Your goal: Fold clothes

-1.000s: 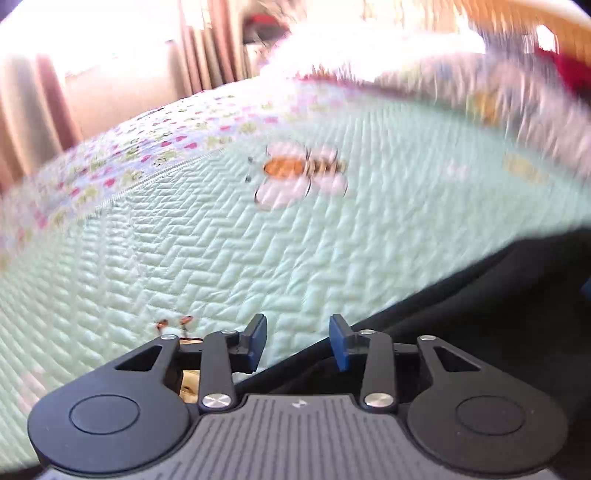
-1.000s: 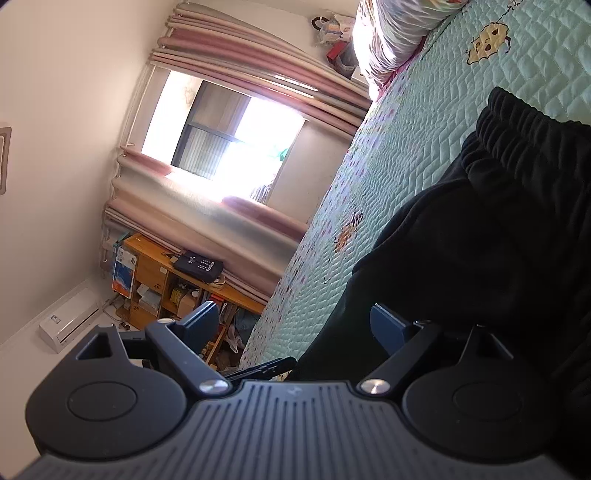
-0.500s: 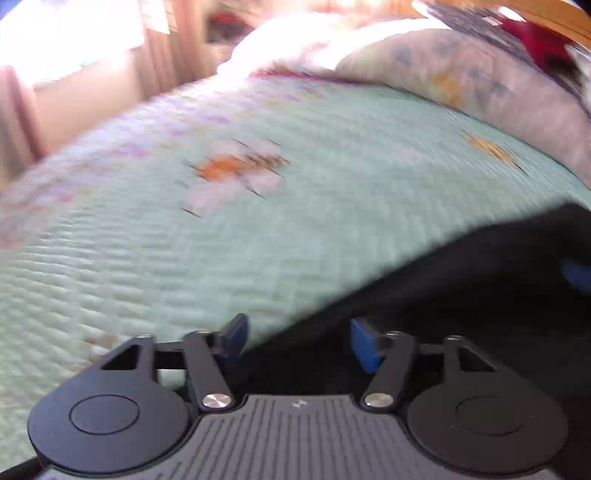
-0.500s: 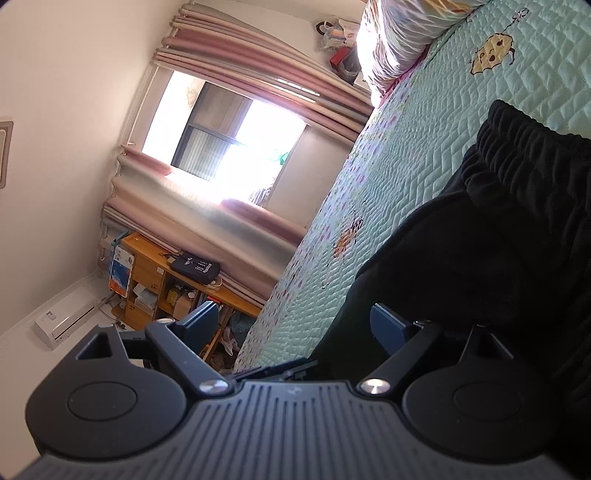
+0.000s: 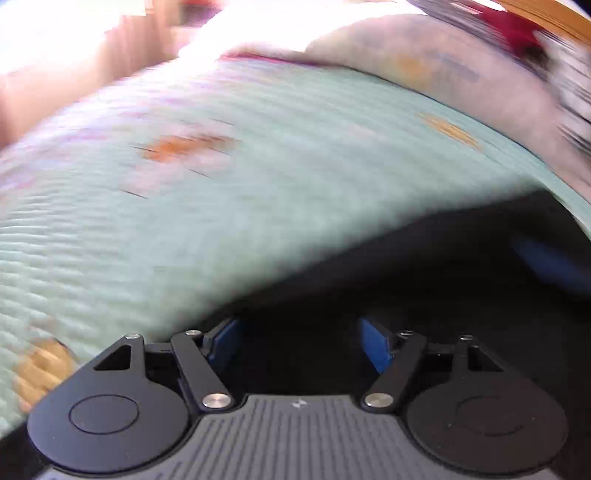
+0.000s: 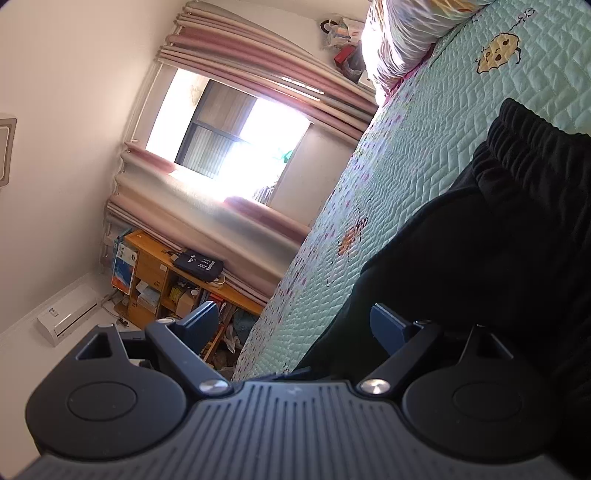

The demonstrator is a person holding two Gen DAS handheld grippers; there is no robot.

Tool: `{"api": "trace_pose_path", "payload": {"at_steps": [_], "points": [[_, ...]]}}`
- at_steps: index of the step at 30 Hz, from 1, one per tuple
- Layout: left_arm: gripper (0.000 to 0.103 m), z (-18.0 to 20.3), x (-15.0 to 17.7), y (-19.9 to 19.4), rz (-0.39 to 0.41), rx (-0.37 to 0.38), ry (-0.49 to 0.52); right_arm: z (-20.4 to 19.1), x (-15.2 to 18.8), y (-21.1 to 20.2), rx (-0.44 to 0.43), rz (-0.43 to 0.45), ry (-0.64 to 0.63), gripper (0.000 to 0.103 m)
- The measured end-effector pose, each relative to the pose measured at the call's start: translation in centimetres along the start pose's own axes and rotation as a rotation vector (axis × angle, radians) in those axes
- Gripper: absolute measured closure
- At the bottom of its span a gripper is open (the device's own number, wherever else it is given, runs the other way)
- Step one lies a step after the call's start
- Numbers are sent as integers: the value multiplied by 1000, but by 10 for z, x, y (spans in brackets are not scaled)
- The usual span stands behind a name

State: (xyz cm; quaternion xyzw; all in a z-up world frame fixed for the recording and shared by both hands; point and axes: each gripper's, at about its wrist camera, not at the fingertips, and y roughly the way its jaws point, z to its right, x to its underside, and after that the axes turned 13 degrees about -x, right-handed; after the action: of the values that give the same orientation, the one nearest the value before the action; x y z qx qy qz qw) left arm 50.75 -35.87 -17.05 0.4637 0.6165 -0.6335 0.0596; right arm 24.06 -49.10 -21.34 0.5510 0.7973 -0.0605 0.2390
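Black garment (image 6: 491, 258) spread on the quilted bed (image 6: 417, 147), near its side edge.

Soft, limp, light cloth is judged; the gathered waistband (image 6: 524, 136) is best pinched. Left gripper (image 5: 298, 345) and right gripper (image 6: 295, 325) are spread wide, empty.

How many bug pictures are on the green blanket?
2 in the right wrist view: a yellow spotted bug near the pillows, and an orange one beside the black pants. The pants may hide more.
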Motion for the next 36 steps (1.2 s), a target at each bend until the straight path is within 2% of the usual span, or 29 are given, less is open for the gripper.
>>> {"api": "trace_pose_path", "payload": {"at_steps": [1, 3, 6, 8, 10, 11, 13, 15, 18, 20, 23, 25, 27, 28, 29, 32, 34, 35, 36], "points": [[32, 1, -3, -6, 35, -21, 1, 0, 0, 0, -1, 2, 0, 13], [35, 2, -8, -18, 99, -47, -2, -1, 0, -1, -5, 7, 0, 13], [33, -4, 0, -42, 68, 182, -56, -2, 0, -2, -10, 15, 0, 13], [29, 9, 10, -50, 18, 316, -6, -2, 0, -2, -13, 20, 0, 13], [28, 31, 21, -39, -34, 291, 87, -3, 0, -3, -16, 25, 0, 13], [29, 39, 25, -35, -53, 266, 117, -3, 0, -3, -18, 27, 0, 13], [29, 19, 19, -28, -25, 114, 38, -4, 0, -3, -17, 27, -2, 13], [36, -1, 15, -25, 6, -24, -36, -3, 0, -2, -11, 22, -6, 13], [35, -51, 26, -66, 78, -18, -60, -2, 0, 0, -3, 13, -12, 13], [34, -87, 51, -97, 32, 18, -44, -2, 0, 1, 3, 8, -16, 13], [34, -129, 104, -132, -48, 5, -41, -1, 1, 3, 11, 0, -22, 13], [33, -144, 136, -136, -112, -20, -15, -1, 1, 4, 17, -6, -25, 13], [32, -152, 157, -119, -179, -43, 19, -1, 1, 5, 22, -12, -29, 13], [28, -158, 166, -111, -203, -64, 25, 0, 1, 6, 27, -17, -34, 13], [15, -172, 162, -101, -182, -121, -24, 0, 2, 8, 32, -23, -40, 13], [13, -214, 152, -74, -118, -293, -164, 1, 3, 12, 47, -40, -59, 13], [19, -228, 141, -68, -70, -412, -197, 1, 3, 15, 57, -53, -74, 13], [28, -234, 136, -67, -48, -464, -215, 1, 3, 16, 62, -59, -82, 13], [33, -237, 134, -73, -28, -476, -241, 1, 3, 18, 64, -64, -87, 13]]}}
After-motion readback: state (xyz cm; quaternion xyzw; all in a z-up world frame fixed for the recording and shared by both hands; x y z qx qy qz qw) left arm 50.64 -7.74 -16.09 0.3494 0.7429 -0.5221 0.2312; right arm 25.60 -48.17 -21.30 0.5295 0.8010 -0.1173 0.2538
